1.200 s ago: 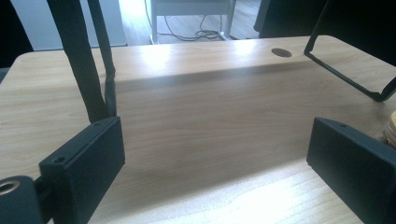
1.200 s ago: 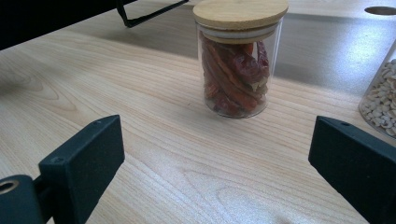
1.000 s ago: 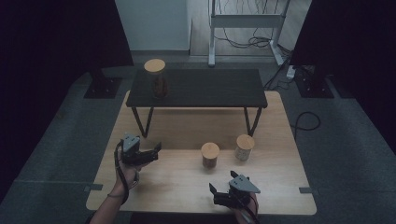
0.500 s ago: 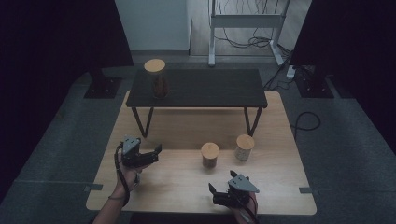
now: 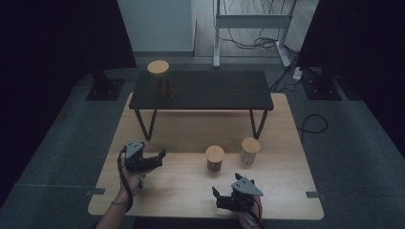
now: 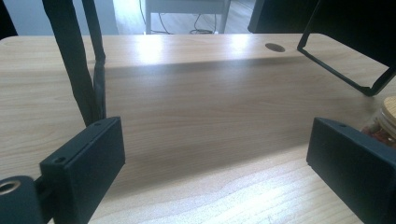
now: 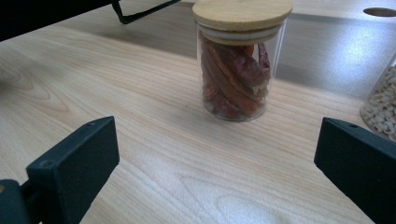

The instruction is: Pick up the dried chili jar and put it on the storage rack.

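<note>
Your right hand-held gripper (image 5: 220,198) sits at the near edge of the table (image 5: 181,186), jaws spread wide and just now opening further, with nothing between them. Straight ahead of it stands the chili jar (image 7: 239,60), upright, bamboo lid on top, so its long axis runs vertical and those jaws can come in from either side of the glass. In the right gripper view the jar sits between the two black jaws but well beyond them, a touch right of centre, apart from both pads. From above, the same chili jar (image 5: 215,159) lies forward and a little to the left of your right hand, near but not touching.

Your left hand-held gripper (image 5: 152,159) is spread wide too, empty, looking across bare wood toward the legs of the low black stand (image 5: 205,89). It lies farther off to the jar's left, so your right is the nearer hand.

Just beside the chili jar, to its right, stands the bean jar (image 5: 250,150), which I'd judge close enough to mind as you slide forward.
</note>
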Tool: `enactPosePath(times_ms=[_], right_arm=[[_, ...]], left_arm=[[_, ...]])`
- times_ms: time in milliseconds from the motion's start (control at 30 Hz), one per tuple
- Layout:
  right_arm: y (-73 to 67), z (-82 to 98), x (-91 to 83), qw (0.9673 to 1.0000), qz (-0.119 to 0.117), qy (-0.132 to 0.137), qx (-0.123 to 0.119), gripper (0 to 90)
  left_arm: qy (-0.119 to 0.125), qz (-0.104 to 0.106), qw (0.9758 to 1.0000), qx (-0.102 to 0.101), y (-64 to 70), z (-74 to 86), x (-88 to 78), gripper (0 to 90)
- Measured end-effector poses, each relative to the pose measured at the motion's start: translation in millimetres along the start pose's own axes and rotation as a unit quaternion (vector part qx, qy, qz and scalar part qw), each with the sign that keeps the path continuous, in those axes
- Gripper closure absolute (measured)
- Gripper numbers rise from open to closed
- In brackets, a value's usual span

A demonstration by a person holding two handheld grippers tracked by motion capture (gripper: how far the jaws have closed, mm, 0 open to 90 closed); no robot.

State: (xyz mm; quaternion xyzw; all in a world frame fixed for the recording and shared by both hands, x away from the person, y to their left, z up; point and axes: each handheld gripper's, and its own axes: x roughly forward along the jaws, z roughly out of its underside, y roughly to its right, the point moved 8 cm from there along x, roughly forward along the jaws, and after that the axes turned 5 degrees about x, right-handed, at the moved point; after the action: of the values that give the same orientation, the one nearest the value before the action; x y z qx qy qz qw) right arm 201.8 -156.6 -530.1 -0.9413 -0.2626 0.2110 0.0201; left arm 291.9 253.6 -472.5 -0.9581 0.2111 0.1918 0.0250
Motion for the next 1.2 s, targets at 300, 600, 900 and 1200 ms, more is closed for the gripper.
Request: enactPosePath(times_ms=[300,600,900,1200], right_arm=[[-6.2,-6.2,9.2,0.9999,0.003,-0.002,-0.012,0.0],[-8.4,-14.3,19.8,0.9996,0.018,-0.006,-0.021,0.0],[-8.3,-21.2,31.2,0.9993,0.024,-0.013,-0.027,0.0],[-5.2,-26.7,43.6,0.9994,0.023,-0.015,-0.022,0.0]], left_arm=[[-0.001,0.005,1.0000,0.002,-0.2,1.7,-0.4,4.0],[0.003,0.007,1.0000,0.001,-3.0,1.6,-2.1,4.0],[0.003,0.010,0.9999,-0.002,-5.6,2.7,-3.3,4.0],[0.003,0.012,0.9999,-0.005,-6.8,3.5,-3.7,4.0]])
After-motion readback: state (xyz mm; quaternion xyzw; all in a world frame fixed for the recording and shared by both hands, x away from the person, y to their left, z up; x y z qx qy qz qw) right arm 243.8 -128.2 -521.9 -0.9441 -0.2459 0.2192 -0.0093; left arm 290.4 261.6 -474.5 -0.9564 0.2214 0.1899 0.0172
